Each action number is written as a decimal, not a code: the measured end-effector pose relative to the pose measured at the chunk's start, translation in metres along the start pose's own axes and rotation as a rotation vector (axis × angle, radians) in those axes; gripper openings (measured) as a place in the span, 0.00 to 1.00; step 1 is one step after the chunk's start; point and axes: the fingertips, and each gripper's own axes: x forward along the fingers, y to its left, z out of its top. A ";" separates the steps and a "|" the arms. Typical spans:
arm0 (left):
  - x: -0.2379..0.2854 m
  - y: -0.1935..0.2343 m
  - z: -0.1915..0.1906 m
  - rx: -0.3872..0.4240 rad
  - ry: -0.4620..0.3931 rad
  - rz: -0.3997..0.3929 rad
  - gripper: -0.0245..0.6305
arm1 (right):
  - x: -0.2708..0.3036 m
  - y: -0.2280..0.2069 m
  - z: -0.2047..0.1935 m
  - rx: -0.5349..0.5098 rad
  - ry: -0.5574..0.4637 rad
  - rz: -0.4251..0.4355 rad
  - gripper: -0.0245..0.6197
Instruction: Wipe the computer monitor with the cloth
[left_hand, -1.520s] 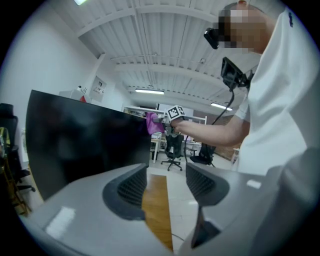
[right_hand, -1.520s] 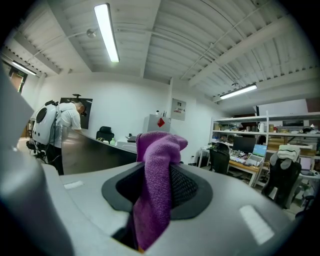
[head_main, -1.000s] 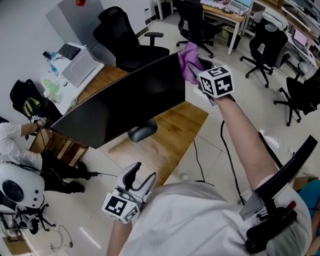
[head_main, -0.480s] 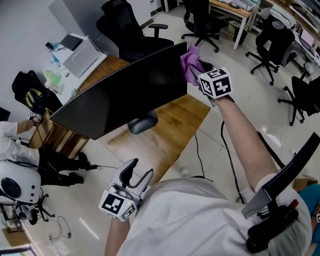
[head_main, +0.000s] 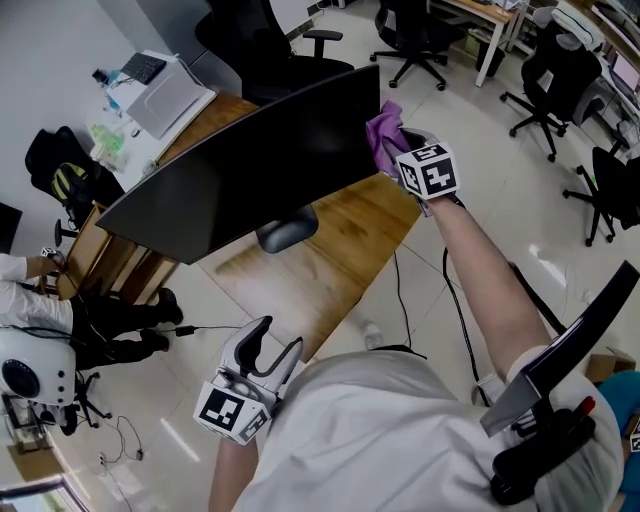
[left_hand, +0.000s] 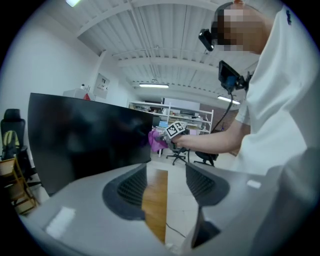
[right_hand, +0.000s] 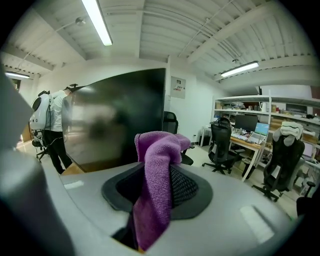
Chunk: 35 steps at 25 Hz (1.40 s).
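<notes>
A wide black monitor (head_main: 250, 170) stands on a wooden desk (head_main: 320, 270), its screen dark. My right gripper (head_main: 392, 145) is shut on a purple cloth (head_main: 383, 133) held against the monitor's right edge. In the right gripper view the cloth (right_hand: 157, 175) hangs folded between the jaws, with the screen (right_hand: 117, 117) just beyond it. My left gripper (head_main: 268, 352) hangs low near my waist, open and empty, away from the desk. The left gripper view shows the monitor (left_hand: 85, 137) and the far cloth (left_hand: 156, 140) beyond its spread jaws.
Black office chairs (head_main: 270, 50) stand behind the desk and several more at the right (head_main: 560, 70). A laptop box and bottles lie on a white table (head_main: 170, 90) at the back left. A person (head_main: 40, 300) stands at the far left. A cable (head_main: 400, 300) trails on the floor.
My right gripper and the cloth have slid slightly down along the monitor's right edge. The left gripper has stayed low and open.
</notes>
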 end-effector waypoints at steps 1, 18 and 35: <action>-0.001 -0.001 -0.001 0.000 0.003 0.004 0.44 | 0.002 0.001 -0.007 0.004 0.011 0.001 0.24; -0.012 0.001 -0.014 -0.036 0.055 0.066 0.44 | 0.052 0.014 -0.126 0.039 0.213 0.023 0.24; -0.018 -0.002 -0.024 -0.052 0.089 0.081 0.44 | 0.068 0.022 -0.194 0.105 0.344 0.014 0.24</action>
